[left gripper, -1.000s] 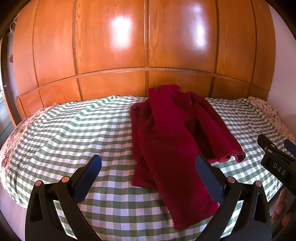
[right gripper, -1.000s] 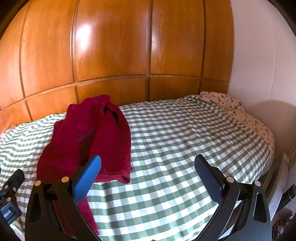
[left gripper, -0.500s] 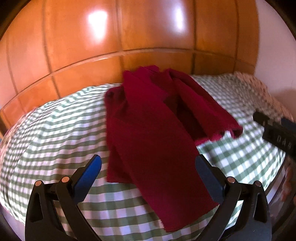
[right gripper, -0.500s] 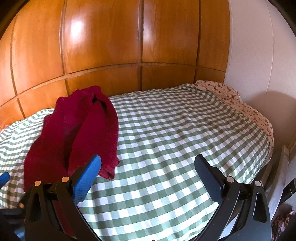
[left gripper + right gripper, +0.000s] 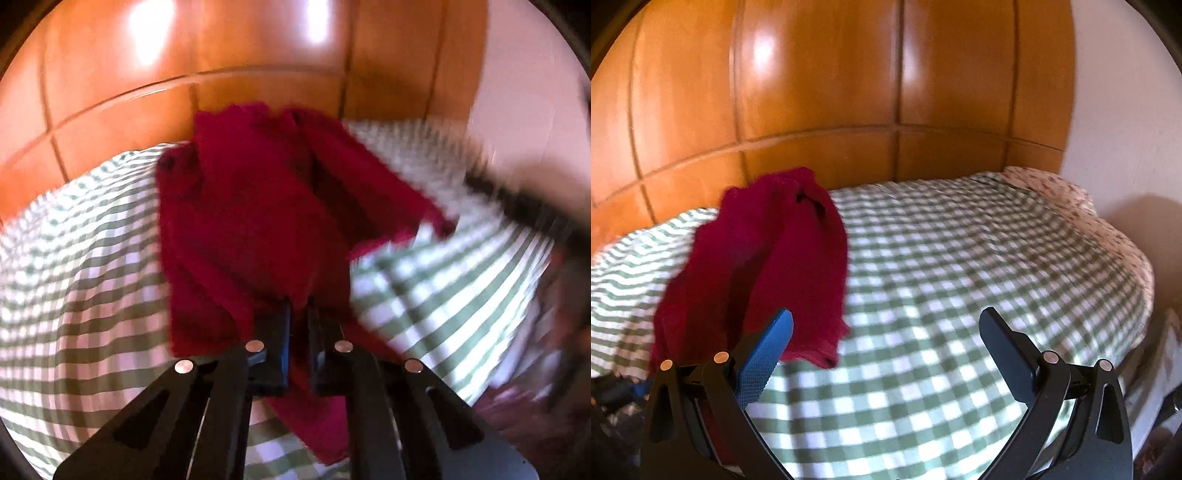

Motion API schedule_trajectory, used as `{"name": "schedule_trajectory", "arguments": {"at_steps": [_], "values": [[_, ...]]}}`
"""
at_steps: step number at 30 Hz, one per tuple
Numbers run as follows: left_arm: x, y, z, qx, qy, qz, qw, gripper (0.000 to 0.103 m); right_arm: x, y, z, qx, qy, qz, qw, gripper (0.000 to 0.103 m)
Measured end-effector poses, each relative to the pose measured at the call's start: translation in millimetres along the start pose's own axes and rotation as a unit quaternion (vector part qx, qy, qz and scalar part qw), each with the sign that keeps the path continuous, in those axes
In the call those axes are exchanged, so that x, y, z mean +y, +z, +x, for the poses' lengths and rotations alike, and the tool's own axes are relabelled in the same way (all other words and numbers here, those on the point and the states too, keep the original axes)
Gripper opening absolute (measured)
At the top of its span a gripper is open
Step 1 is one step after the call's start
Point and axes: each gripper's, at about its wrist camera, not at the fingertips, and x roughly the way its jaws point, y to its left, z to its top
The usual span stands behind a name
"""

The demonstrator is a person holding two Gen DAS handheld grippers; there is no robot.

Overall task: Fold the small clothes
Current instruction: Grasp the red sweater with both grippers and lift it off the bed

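Roughly mid-bed: dark red knit garment (image 5: 255, 221), fuzzy and matte, lying in long crumpled folds from the far headboard side toward the near edge. Two strips visible in the left wrist view, a broad one running near-left, a narrower one angling off to the right with a ragged end. Garment type not clear from either view.

Left gripper (image 5: 299, 314) closed, black fingers almost meeting, a fold of the red fabric pinched between them near the garment's near end. More red cloth trailing below and past the fingers toward the near edge. Heavy motion blur across this view.

Right gripper (image 5: 886, 321) spread wide, nothing between the fingers. Left finger with a blue, finely dimpled pad (image 5: 764, 354), right finger plain black. Blue pad just in front of the garment's near right corner in the right wrist view; contact not clear. Garment well left of the gap between these fingers.

Bedspread (image 5: 960, 280): green-and-white gingham, smooth, slightly domed by the lens. Floral-print sheet (image 5: 1049, 184) showing at the far right corner. Glossy orange wooden panelling (image 5: 820, 92) behind, divided by grooves into rectangles, with bright window glare. Pale wall (image 5: 1123, 110) at right. Dark blurred shape at the right of the left wrist view, not identifiable.
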Motion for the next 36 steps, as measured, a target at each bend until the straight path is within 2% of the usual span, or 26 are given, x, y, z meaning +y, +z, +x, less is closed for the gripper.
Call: {"name": "schedule_trajectory", "arguments": {"at_steps": [2,4,6,7,9,11,12,13,14,15,16,17,19,20,21,23,24,25,28,30,32,34,36], "values": [[34,14,-26,-0.030,-0.034,-0.060,0.9971,0.006,5,8,0,-0.008,0.030,-0.005,1.000,0.100],[72,28,-51,-0.071,-0.031,-0.109,0.9910,0.006,14,17,5,-0.001,0.073,-0.016,0.997,0.100],[131,43,-75,-0.108,-0.023,-0.182,0.9771,0.006,26,22,11,0.006,0.106,-0.030,0.994,0.100],[158,48,-85,-0.125,-0.006,-0.211,0.9693,0.006,33,23,14,0.010,0.120,-0.035,0.992,0.097],[207,59,-99,-0.150,0.064,-0.243,0.9561,0.005,50,25,22,0.028,0.158,-0.048,0.986,0.093],[257,67,-105,-0.159,0.160,-0.299,0.9273,0.000,68,26,32,0.048,0.180,-0.065,0.980,0.083],[277,68,-106,-0.164,0.202,-0.320,0.9109,0.006,79,26,40,0.063,0.197,-0.070,0.976,0.081],[292,68,-108,-0.172,0.232,-0.331,0.8984,0.039,86,26,45,0.076,0.211,-0.071,0.972,0.079],[305,64,-110,-0.168,0.270,-0.352,0.8803,0.062,97,25,53,0.095,0.228,-0.073,0.966,0.079],[309,60,-111,-0.170,0.285,-0.363,0.8705,0.075,105,22,57,0.107,0.240,-0.075,0.962,0.079],[311,55,-112,-0.178,0.282,-0.373,0.8660,0.074,120,18,66,0.128,0.254,-0.087,0.955,0.079],[310,47,-110,-0.174,0.261,-0.376,0.8720,0.074,131,12,72,0.138,0.252,-0.097,0.953,0.079],[303,40,-95,-0.150,0.246,-0.372,0.8826,0.073,154,-2,87,0.161,0.248,-0.125,0.947,0.079],[296,35,-84,-0.132,0.231,-0.362,0.8933,0.072,163,-8,94,0.171,0.245,-0.137,0.944,0.078],[291,31,-77,-0.120,0.216,-0.355,0.9015,0.069,170,-14,101,0.177,0.237,-0.153,0.943,0.068],[275,21,-58,-0.097,0.183,-0.339,0.9177,0.068,180,-16,98,0.168,0.242,-0.176,0.939,0.040],[266,17,-51,-0.091,0.168,-0.330,0.9244,0.067,179,-13,94,0.169,0.251,-0.177,0.937,0.015],[253,13,-41,-0.083,0.144,-0.317,0.9338,0.067,174,-6,87,0.165,0.253,-0.177,0.937,0.000],[223,11,-22,-0.062,0.090,-0.280,0.9538,0.066,148,15,67,0.132,0.255,-0.181,0.941,0.000],[202,16,-14,-0.048,0.063,-0.255,0.9636,0.064,126,33,58,0.107,0.239,-0.177,0.949,0.000],[180,20,-2,-0.034,0.044,-0.228,0.9721,0.064,88,59,49,0.076,0.204,-0.153,0.964,0.000],[168,23,9,-0.021,0.040,-0.224,0.9736,0.064,58,77,49,0.065,0.174,-0.133,0.974,0.000],[166,24,13,-0.016,0.032,-0.241,0.9698,0.063,41,86,46,0.041,0.132,-0.143,0.980,0.000]]}}
